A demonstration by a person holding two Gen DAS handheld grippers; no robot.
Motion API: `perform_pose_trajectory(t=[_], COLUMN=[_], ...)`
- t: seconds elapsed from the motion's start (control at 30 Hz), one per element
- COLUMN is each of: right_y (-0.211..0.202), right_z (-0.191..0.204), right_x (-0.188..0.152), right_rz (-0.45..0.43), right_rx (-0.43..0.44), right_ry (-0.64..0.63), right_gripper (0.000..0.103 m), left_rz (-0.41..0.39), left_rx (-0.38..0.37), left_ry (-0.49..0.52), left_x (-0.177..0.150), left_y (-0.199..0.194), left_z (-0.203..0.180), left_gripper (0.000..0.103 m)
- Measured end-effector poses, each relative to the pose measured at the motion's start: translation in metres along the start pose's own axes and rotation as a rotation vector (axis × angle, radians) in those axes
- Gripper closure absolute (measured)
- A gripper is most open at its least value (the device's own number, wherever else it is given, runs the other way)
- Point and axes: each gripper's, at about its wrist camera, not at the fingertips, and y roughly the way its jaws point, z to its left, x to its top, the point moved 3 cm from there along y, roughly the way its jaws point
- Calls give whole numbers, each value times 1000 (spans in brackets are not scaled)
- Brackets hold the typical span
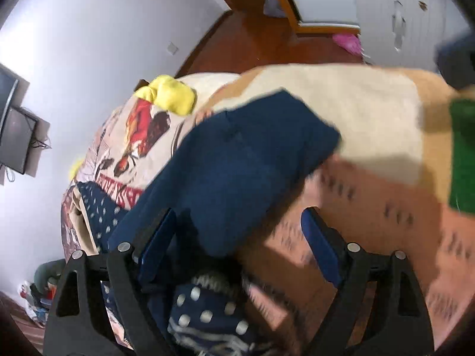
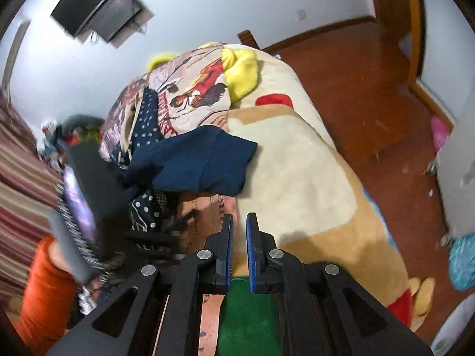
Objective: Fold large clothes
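In the left wrist view, two dark monitors (image 1: 14, 130) are hanging on the white wall at the far left. Right of them, a printed quilt (image 1: 130, 136) is lying across the bed, with a yellow plush piece (image 1: 170, 95) sitting on its far edge. A navy polka-dot cloth (image 1: 101, 207) is showing beneath the quilt and again between my fingers.

My left gripper (image 1: 240, 237) is standing wide open, its blue pads well apart and closing on nothing. The navy garment (image 1: 237, 160) is lying bunched on the bed, its near edge reaching down between my spread fingers; the left pad is just beside the cloth, but I cannot tell whether it is touching. Right of the garment, the cream and tan blanket (image 1: 356, 112) is covering the bed, and a green patch (image 1: 463, 154) is showing at the right edge.

In the right wrist view, my other hand in an orange sleeve (image 2: 44, 296) is appearing blurred at the left. The navy garment (image 2: 202, 160) is resting mid-bed, against the quilt (image 2: 190, 98) and partly on the blanket (image 2: 297, 178). My right gripper (image 2: 239, 237) is nearly closed, only a narrow gap between the pads, and it is gripping nothing; it is hovering near the garment but apart from it. The red-brown wooden floor (image 2: 356, 89) is lying to the right.
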Motion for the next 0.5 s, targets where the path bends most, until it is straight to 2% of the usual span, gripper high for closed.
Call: perform_pose_trajectory(t=[0.03,0.07,0.1,0.13,0.17,0.2,0.3,0.4,0.5], right_y=[0,-1,0,0,1,2,4,6,13], right_z=[-5,-11,-15,-20,-22,-24,-24,-15,1], right_x=[-1,-3,-4,-6,-7,-8,-12,-14,-12], right_rz=[0,0,1,2,5,10,24,31,51], right_rx=[10,13,9,-1,-9,-16,-16,-15,-18], right_ry=[26,50,64,74,78,82,85,62,10], right_gripper=[98,98,98,98,98,98,98,98,98], left_rz=[-14,-33,-39,-31,-23,-19,-45,-106,-197], left_rx=[-4,-12,-14,-14,-17,-17,-9,-60,-125], left_ry=[-20,-51,-69,-78,-84,-92,-151,-301,-480], left_x=[4,9,13,17,19,21,23,20,5], left_y=[-1,-1,0,2,5,8,3,-22,-66], left_z=[2,4,6,6,6,6,14,47,103], left_gripper=[17,26,41,51,73,89,93,93,93])
